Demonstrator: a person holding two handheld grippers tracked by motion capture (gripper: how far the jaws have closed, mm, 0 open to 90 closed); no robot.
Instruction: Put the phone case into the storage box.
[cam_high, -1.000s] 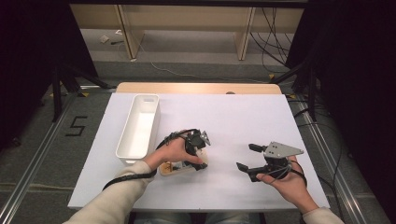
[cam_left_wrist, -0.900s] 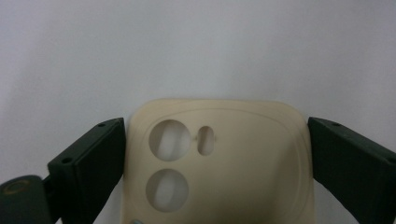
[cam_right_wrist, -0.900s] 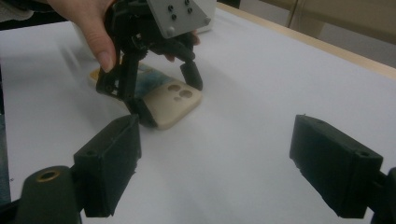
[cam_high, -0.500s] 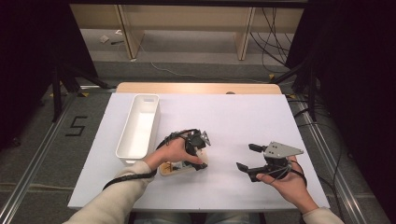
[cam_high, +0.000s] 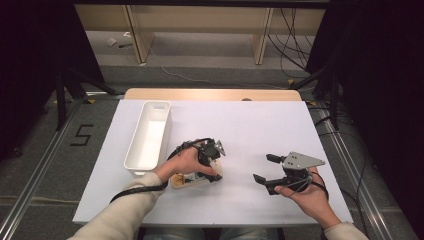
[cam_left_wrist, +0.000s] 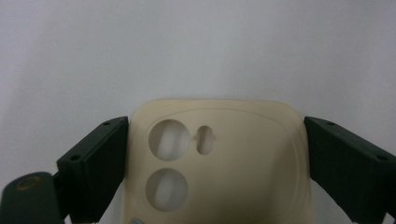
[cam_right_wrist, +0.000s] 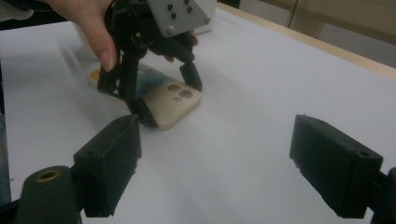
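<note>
The phone case (cam_left_wrist: 219, 163), cream-coloured with two round holes and a small slot at one corner, lay flat on the white surface (cam_high: 240, 125), near its front edge and just right of the near end of the white bin (cam_high: 148, 137). We saw the left claw (cam_high: 212, 167) pointing down over it, the person's left hand (cam_high: 186, 162) wrapped around the tool. In the left gripper view the two black jaws stood on either side of the case: the left-hand jaw sat right against the case's edge, while on the other side we could not tell whether the jaw touched or stood just clear. So we could not say whether that claw had actually clamped the case. From the right gripper view we saw the same jaws straddling the case's camera end (cam_right_wrist: 180, 95). The right claw (cam_high: 265, 167) was held in the right hand (cam_high: 310, 192) well apart from the case, jaws spread wide, holding and touching nothing.
</note>
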